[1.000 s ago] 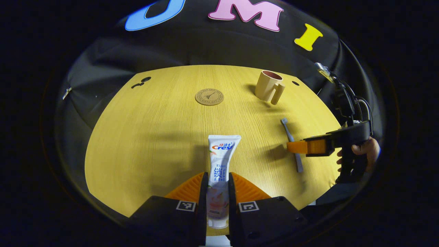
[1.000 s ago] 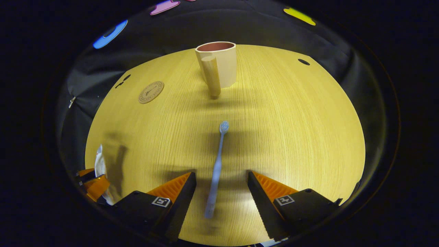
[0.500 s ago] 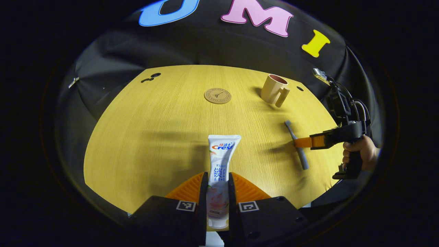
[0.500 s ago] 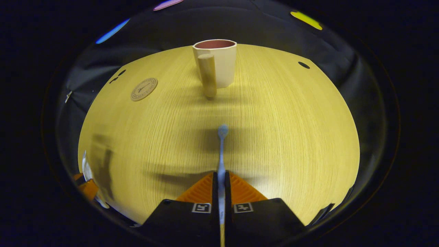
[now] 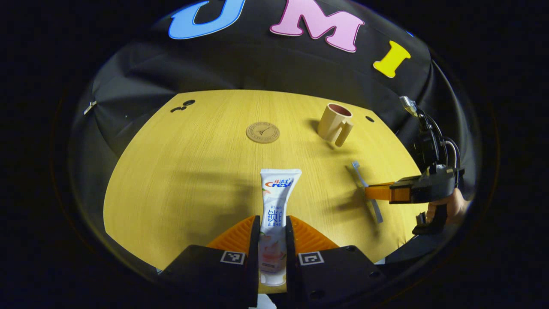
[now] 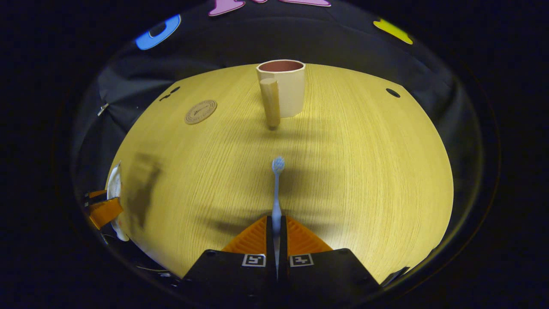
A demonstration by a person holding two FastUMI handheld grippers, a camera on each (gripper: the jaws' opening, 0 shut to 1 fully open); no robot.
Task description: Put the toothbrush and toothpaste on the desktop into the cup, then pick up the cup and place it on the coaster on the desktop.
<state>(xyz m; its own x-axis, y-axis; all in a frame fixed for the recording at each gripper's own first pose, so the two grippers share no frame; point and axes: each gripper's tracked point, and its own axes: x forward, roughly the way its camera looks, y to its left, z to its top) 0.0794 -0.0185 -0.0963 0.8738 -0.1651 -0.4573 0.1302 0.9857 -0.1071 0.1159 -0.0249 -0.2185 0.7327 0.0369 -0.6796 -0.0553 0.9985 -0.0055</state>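
My left gripper [image 5: 272,223] is shut on a white toothpaste tube [image 5: 276,193], held above the wooden table with its crimped end pointing forward. My right gripper [image 6: 276,221] is shut on the handle of a pale blue toothbrush [image 6: 277,189], bristle head forward and lifted off the table. The left gripper view shows the right gripper [image 5: 372,192] at the right with the toothbrush [image 5: 358,172] in it and a hand behind. A beige cup [image 6: 285,88] with a handle stands upright ahead of the right gripper, and the cup [image 5: 333,124] sits at the back right. A round cork coaster [image 5: 262,132] lies mid-table.
The round yellow wooden table [image 5: 193,171] has small dark holes near its far left [image 5: 182,105] and far right [image 5: 369,119] edges. Black cloth surrounds the table. The left gripper [image 6: 103,210] with the toothpaste shows at the left edge of the right gripper view.
The right gripper went from open around the toothbrush to shut on its handle, then lifted it off the table. The left gripper has kept its hold on the toothpaste and shifted slightly.
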